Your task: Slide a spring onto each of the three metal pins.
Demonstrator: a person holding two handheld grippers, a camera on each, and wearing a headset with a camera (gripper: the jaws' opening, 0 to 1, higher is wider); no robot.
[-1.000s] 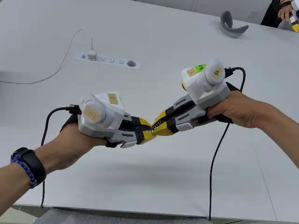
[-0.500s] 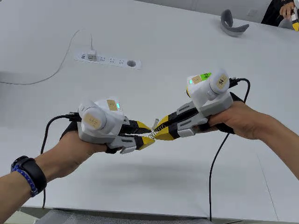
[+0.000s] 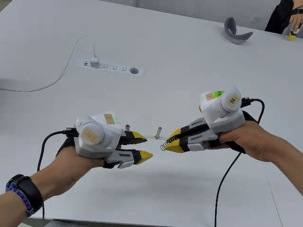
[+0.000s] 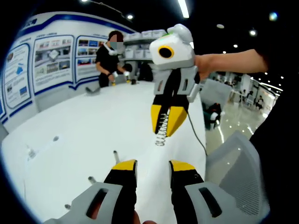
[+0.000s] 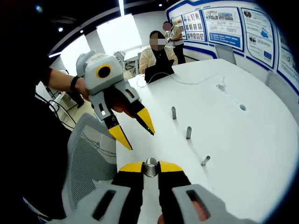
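Head view: white table [image 3: 199, 56] with a power strip [image 3: 110, 67] at upper left. Right gripper [image 3: 169, 142], centre right, pinches a spring [image 3: 164, 145]. Left gripper [image 3: 146, 145], lower left, has its jaws apart and empty. A pin [image 3: 158, 133] stands on the table just above the gap between them. Right gripper view: poster wall [image 5: 243, 23] at upper right.

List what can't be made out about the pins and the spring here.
Head view: the left gripper hides the base of one pin and whatever stands behind it.
Right gripper view: the spring sits end-on between the right gripper's fingers, which hide its length.
Left gripper view: the pins are too small to tell whether any carries a spring.
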